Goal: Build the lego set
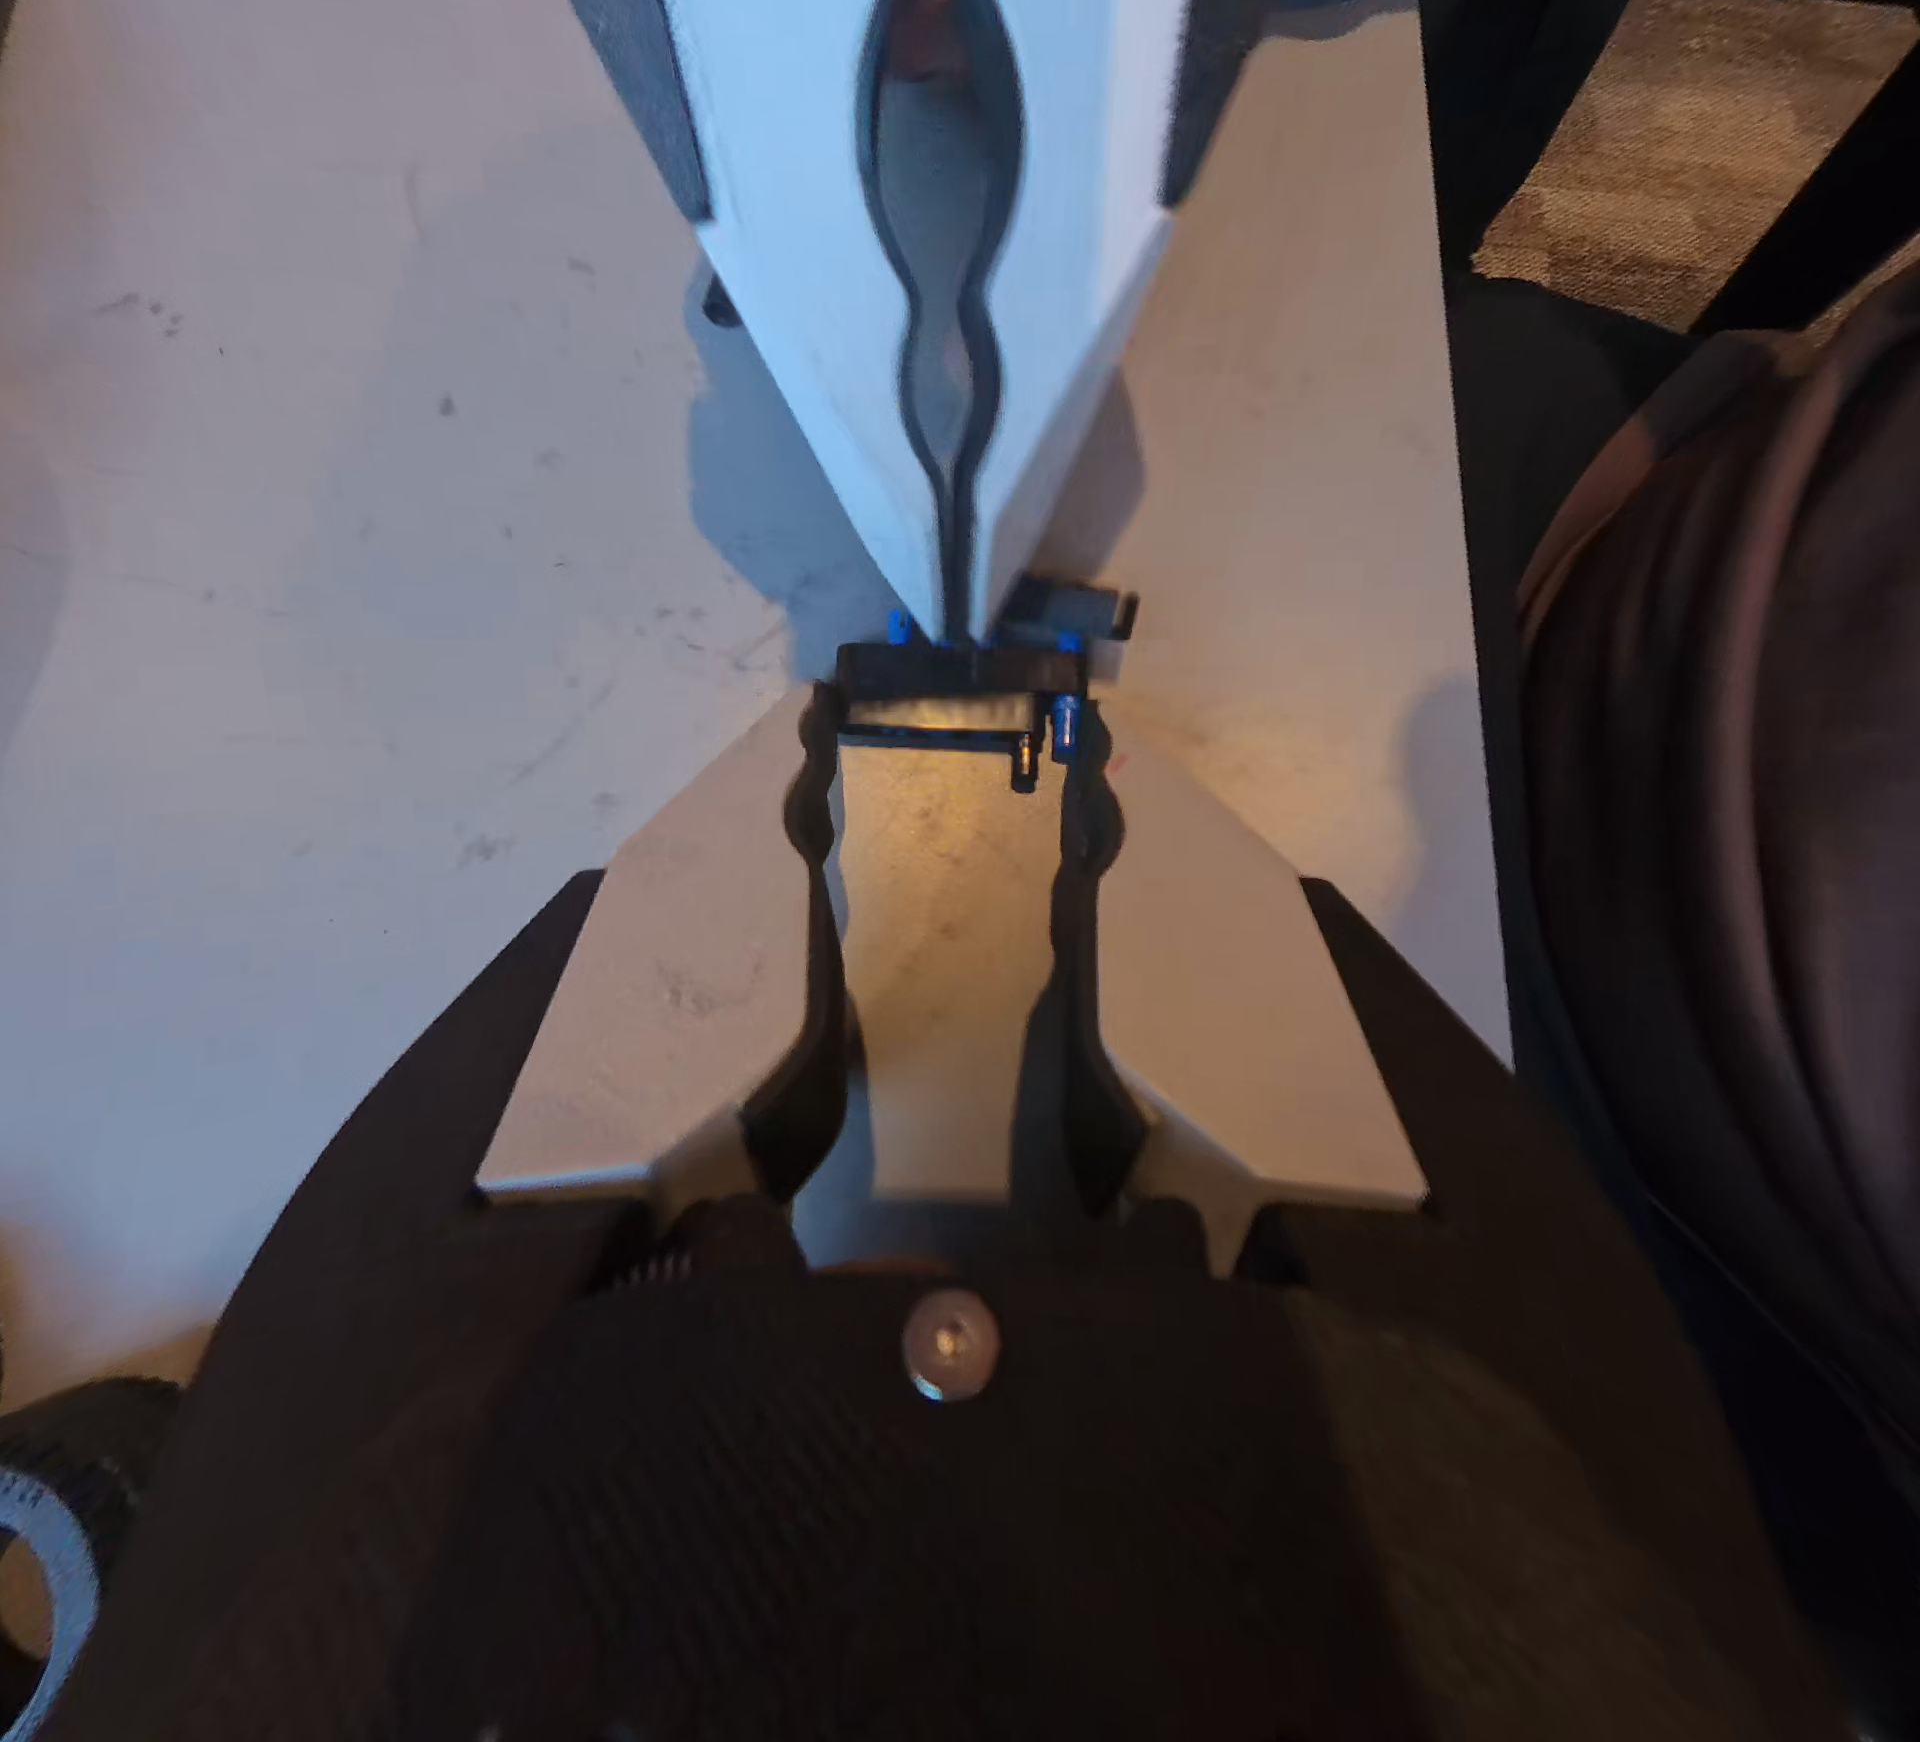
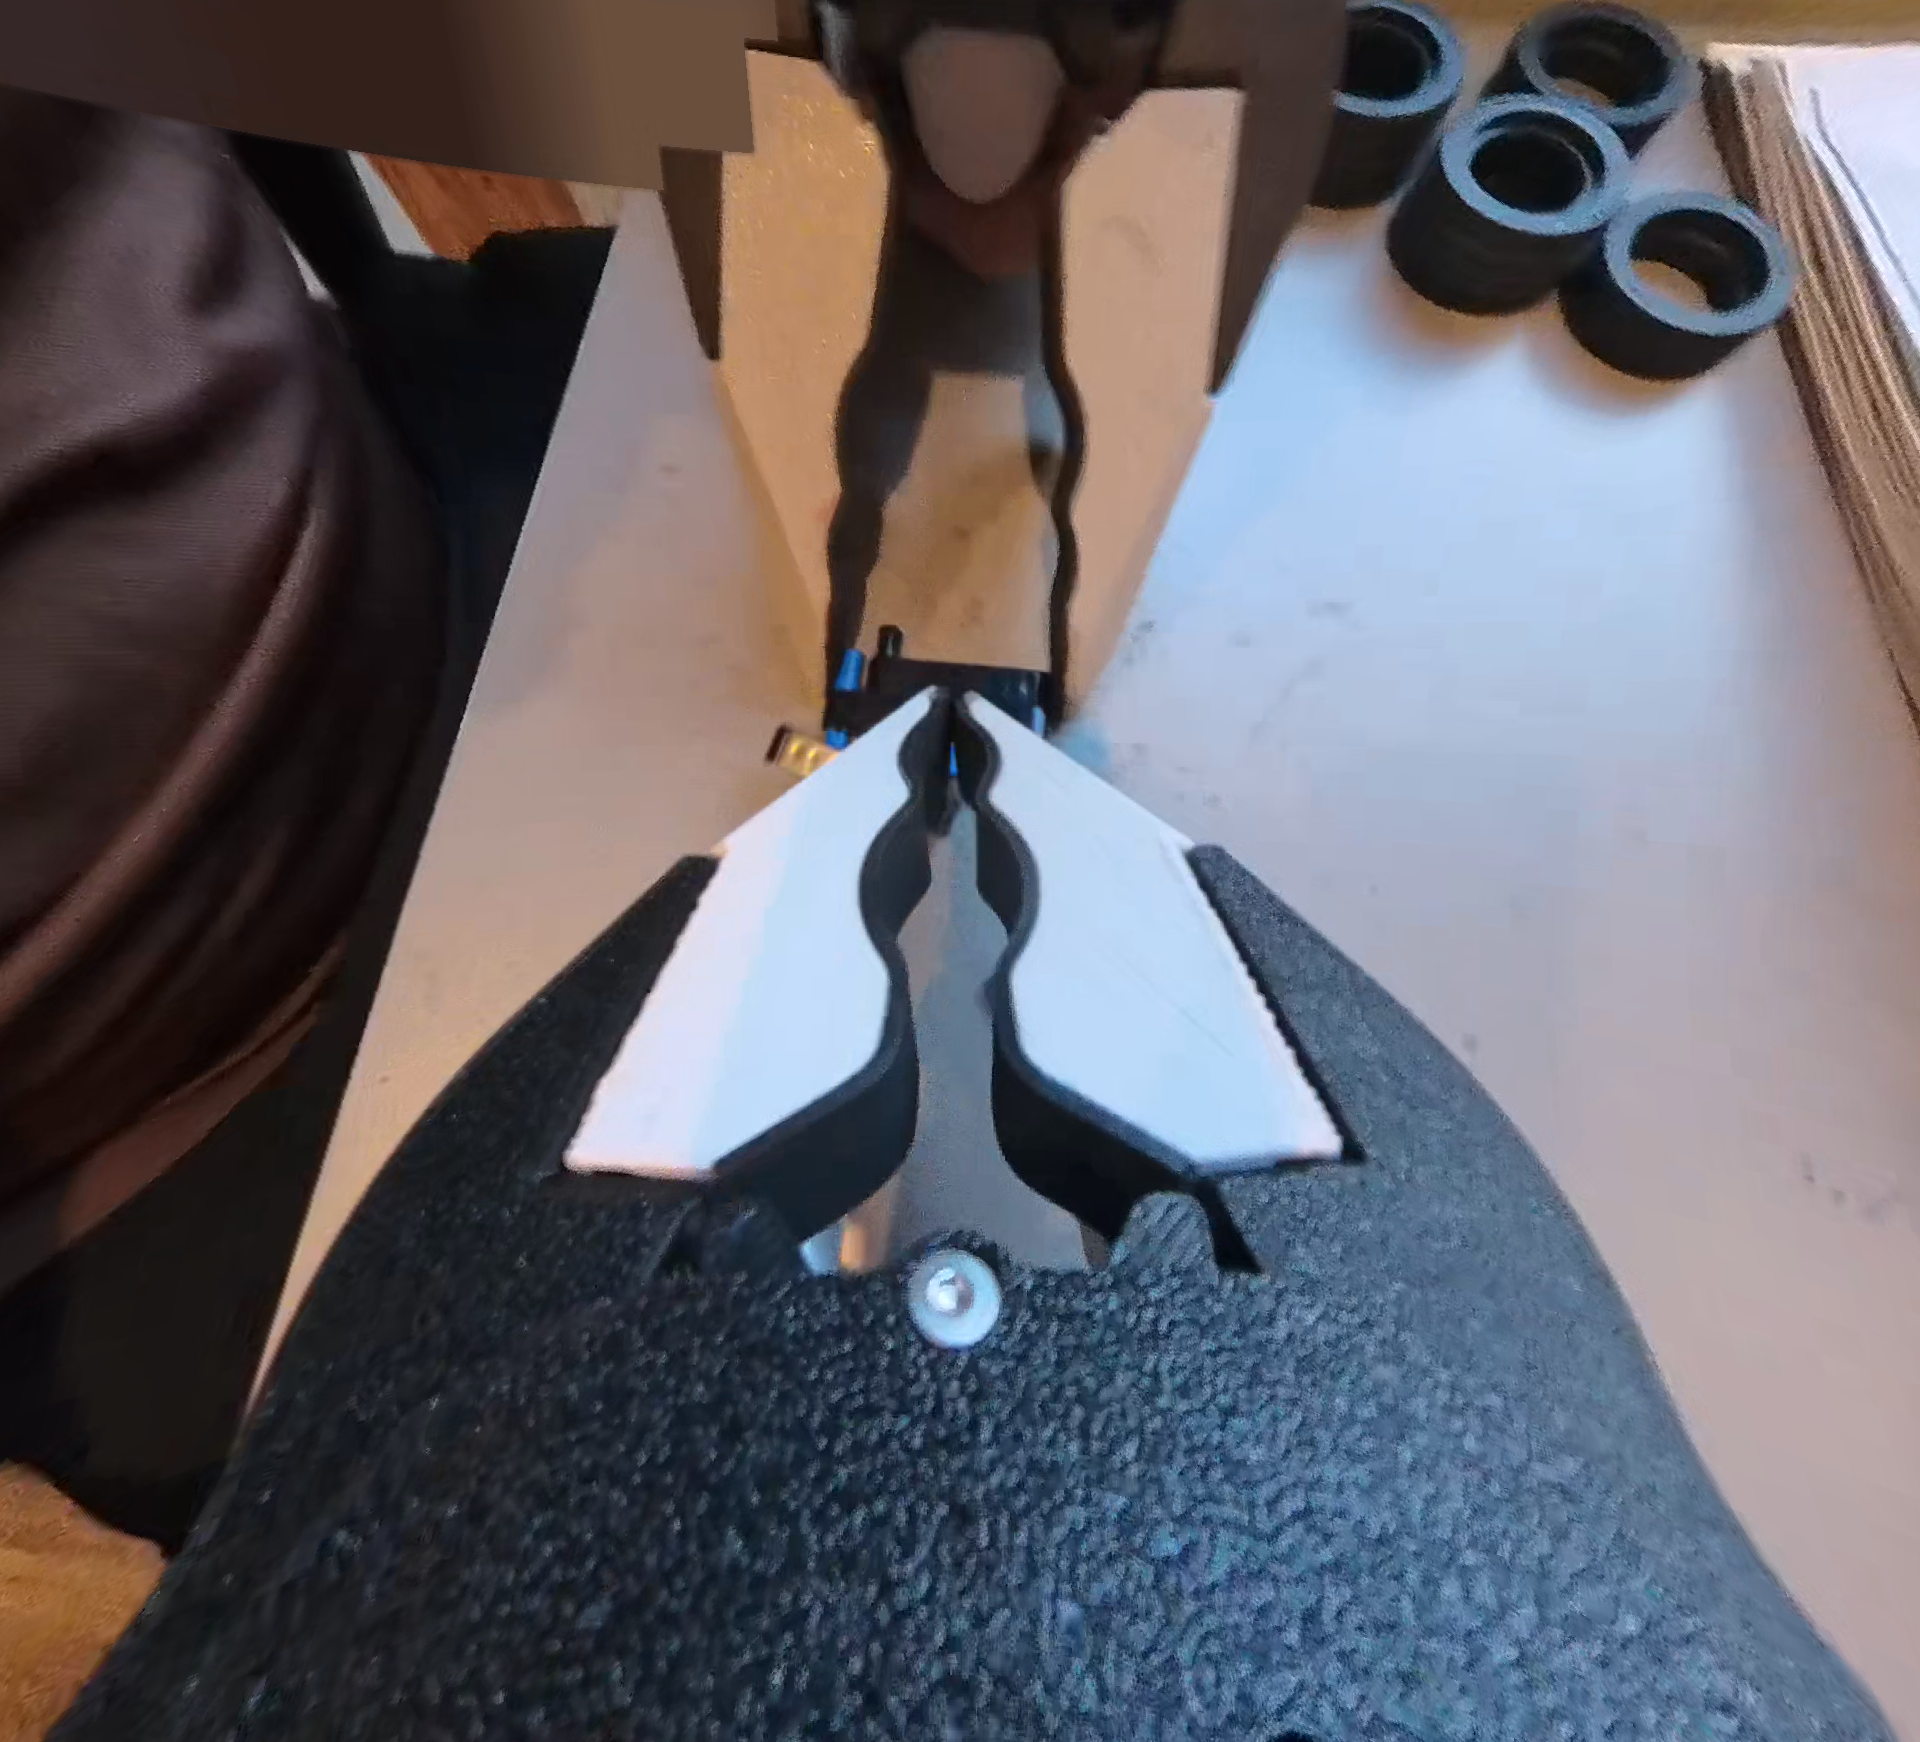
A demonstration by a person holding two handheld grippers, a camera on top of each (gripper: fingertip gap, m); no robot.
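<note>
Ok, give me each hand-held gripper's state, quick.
Left hand-held gripper: shut on the black lego assembly, fingers at its two ends.
Right hand-held gripper: shut, tips pinching a small blue pin at the assembly.

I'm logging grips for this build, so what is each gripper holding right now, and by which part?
The left gripper clamps the black lego frame by its two ends. The right gripper pinches something small at the frame's middle; what exactly cannot be told.

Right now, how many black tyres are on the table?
4, loose at the table's far right: tyre one, tyre two, tyre three, tyre four. More may hide behind the left gripper.
</note>
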